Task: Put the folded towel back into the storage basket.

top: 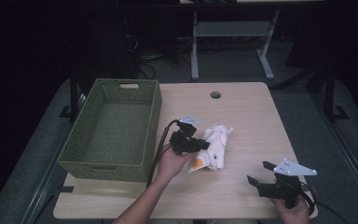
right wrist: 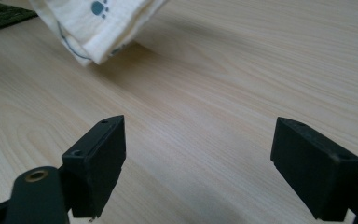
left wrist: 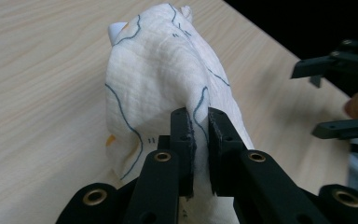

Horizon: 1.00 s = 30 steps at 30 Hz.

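A green woven basket (top: 109,130) stands at the left of the high view, on the left part of a light wood-grain table (top: 242,116), with a handle slot in its far wall. A round hole (top: 215,95) sits near the table's far edge, centre frame. At top centre, a grey desk frame (top: 233,37) stands on the floor. Dark cables (top: 144,65), possibly several, lie at upper left in shadow.

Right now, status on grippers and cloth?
Left gripper shut on white cloth. Right gripper open over bare table. Green basket beside cloth; nothing in the way.
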Each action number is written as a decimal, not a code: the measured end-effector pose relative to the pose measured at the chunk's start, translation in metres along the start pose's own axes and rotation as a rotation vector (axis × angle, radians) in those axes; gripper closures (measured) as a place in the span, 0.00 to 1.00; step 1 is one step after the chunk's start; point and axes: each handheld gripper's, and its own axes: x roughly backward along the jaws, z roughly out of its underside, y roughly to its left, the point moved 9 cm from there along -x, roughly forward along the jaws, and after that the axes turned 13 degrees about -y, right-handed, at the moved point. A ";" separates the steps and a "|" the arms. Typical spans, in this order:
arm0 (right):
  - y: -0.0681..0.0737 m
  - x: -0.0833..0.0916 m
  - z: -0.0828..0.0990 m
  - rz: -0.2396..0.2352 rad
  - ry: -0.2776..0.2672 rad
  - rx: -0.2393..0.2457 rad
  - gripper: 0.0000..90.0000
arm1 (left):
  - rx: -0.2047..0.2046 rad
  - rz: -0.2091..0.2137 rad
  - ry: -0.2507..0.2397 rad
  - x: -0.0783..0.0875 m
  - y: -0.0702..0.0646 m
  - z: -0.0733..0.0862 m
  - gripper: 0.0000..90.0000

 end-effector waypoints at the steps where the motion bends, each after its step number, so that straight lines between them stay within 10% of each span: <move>1: 0.000 0.000 0.000 0.000 0.000 0.000 0.20 | 0.007 0.016 0.006 0.001 -0.001 -0.001 0.91; 30: 0.000 -0.002 0.000 0.000 0.010 0.009 0.20 | 0.104 0.135 0.007 0.047 -0.001 -0.022 0.91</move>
